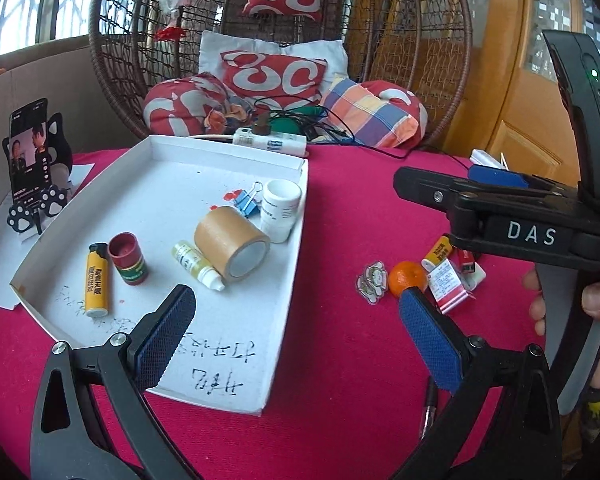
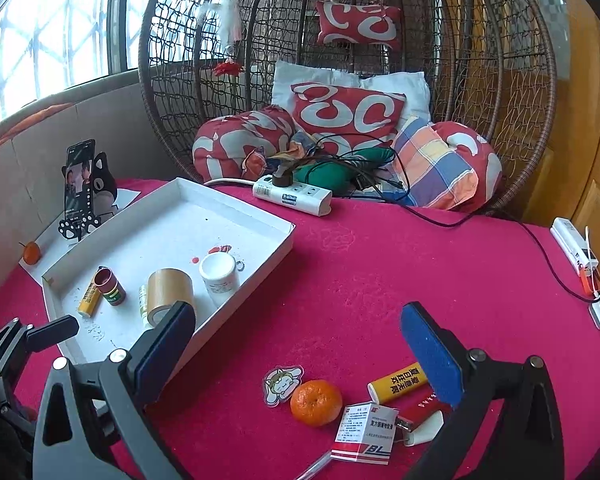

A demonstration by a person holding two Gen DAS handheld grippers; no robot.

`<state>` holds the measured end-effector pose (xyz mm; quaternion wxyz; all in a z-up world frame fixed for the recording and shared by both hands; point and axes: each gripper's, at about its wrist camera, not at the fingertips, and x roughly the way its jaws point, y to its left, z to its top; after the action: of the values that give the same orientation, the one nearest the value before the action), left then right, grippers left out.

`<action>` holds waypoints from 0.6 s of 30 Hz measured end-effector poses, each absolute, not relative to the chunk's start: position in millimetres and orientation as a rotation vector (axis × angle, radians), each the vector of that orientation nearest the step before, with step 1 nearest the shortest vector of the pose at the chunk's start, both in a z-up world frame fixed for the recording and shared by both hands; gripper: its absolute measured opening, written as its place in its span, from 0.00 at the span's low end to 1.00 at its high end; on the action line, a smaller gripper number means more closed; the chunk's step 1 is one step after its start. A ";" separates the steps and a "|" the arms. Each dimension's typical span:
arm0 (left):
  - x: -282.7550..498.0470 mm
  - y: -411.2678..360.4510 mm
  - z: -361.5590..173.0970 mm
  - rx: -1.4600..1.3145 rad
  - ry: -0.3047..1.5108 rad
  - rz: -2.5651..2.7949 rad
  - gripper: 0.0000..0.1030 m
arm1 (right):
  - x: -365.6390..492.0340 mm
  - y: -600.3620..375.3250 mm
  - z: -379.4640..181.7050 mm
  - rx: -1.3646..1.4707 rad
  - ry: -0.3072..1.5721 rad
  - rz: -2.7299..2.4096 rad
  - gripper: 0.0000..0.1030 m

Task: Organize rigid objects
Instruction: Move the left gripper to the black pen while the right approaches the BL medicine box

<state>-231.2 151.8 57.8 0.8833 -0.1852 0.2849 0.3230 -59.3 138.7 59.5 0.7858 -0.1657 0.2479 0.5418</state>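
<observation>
Both grippers held apart, empty: left gripper (image 1: pixel 296 320) over the white tray's (image 1: pixel 284 272) near edge, right gripper (image 2: pixel 300 340) right of the tray, above the orange (image 2: pixel 316 402).

Red-clothed surface (image 2: pixel 380 280): white tray (image 2: pixel 260 222), power strip (image 2: pixel 292 196), tangerine (image 2: pixel 316 402), sticker (image 2: pixel 281 384), medicine box (image 2: pixel 364 434), yellow lighter (image 2: pixel 396 384), phone stand (image 2: pixel 80 226)

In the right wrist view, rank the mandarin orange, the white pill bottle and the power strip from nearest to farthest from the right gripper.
From the right gripper:
1. Mandarin orange, on the red cloth just below the fingertips.
2. White pill bottle, upright inside the white tray, to the left.
3. Power strip, at the table's far edge by the wicker chair.
</observation>
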 end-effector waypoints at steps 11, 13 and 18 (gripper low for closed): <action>-189.3 115.4 24.7 -0.326 0.746 0.442 1.00 | -3.3 99.3 62.0 -0.244 0.543 1.073 1.00; -181.8 110.0 18.0 -0.322 0.775 0.400 1.00 | 14.0 84.0 53.4 -0.228 0.561 1.047 1.00; -162.1 95.3 8.4 -0.291 0.825 0.308 1.00 | 39.2 43.0 22.6 -0.184 0.622 1.017 1.00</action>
<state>-162.1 95.3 8.4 0.8945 -0.1405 0.3977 0.1484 39.2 43.0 22.6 0.8236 -0.0864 0.2927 0.4781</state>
